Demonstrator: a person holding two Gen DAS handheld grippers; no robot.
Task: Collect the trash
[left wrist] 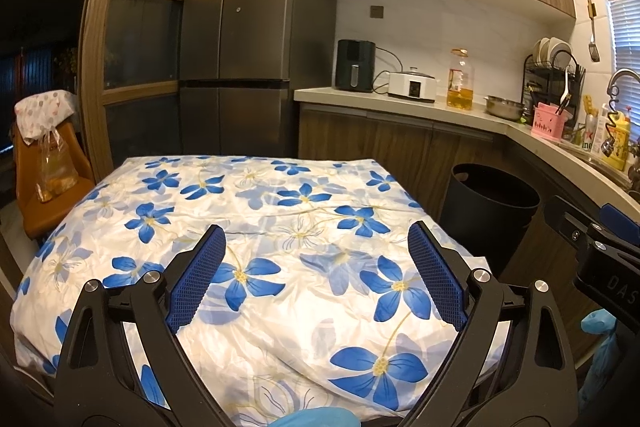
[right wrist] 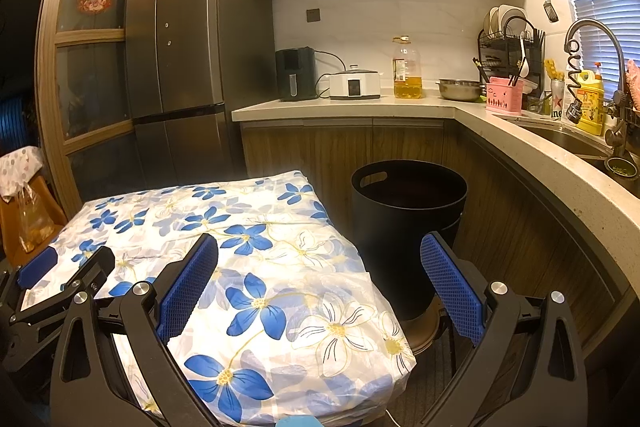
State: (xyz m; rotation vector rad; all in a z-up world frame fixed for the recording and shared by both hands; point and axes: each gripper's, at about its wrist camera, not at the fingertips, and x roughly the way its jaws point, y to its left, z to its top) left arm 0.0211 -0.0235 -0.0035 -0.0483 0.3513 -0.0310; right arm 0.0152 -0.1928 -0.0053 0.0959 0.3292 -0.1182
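Note:
A black round trash bin (left wrist: pixel 490 211) (right wrist: pixel 408 223) with a cut-out handle stands on the floor to the right of the table. The table carries a white cloth with blue flowers (left wrist: pixel 256 227) (right wrist: pixel 248 259), and no trash shows on it. My left gripper (left wrist: pixel 316 267) hovers open over the cloth, nothing between its blue-padded fingers. My right gripper (right wrist: pixel 320 279) is open too, above the table's right edge with the bin just beyond it. The right gripper's body (left wrist: pixel 592 239) appears at the right of the left wrist view, the left one's (right wrist: pixel 60 279) at the left of the right wrist view.
A dark fridge (left wrist: pixel 240 39) stands behind the table. An L-shaped counter (right wrist: pixel 500 123) holds an air fryer (right wrist: pixel 295 73), cooker, oil bottle (right wrist: pixel 407 71), steel bowl, dish rack and sink (right wrist: pixel 576 139). An orange chair (left wrist: pixel 44 179) with a plastic bag sits at the left.

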